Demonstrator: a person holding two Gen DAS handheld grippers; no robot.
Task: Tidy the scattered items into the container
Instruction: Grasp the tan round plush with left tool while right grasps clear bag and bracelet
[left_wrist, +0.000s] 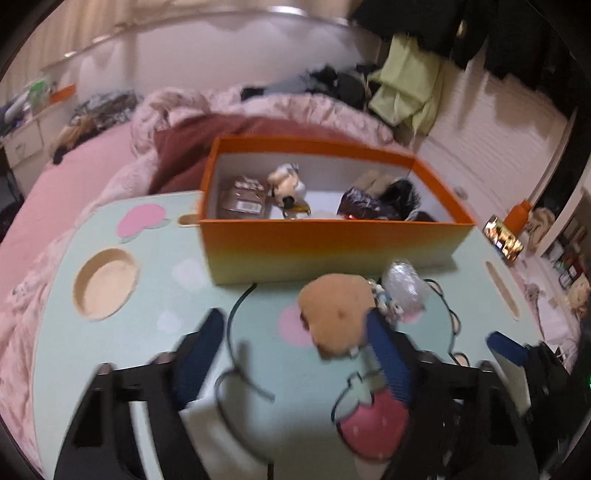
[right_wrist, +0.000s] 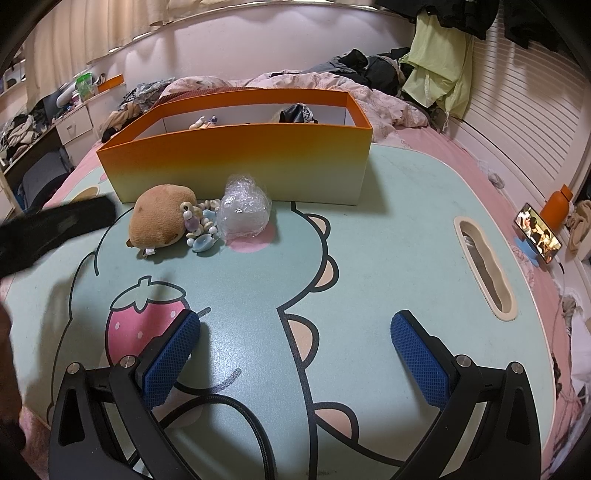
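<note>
The left gripper (left_wrist: 291, 343) holds its blue-padded fingers (left_wrist: 388, 354) spread apart, gripping nothing; the brown plush toy (left_wrist: 338, 314) lies just beside the right-hand finger, its long axis slanting toward the orange box (left_wrist: 332, 243). The right gripper (right_wrist: 295, 347) is also spread wide over bare bench (right_wrist: 388, 236), well apart from the toy. Only the left view shows items inside the box. The right view shows the toy, a bead string (right_wrist: 201, 225) and a bubble-wrap bundle (right_wrist: 243, 212) clustered near the box's front wall.
</note>
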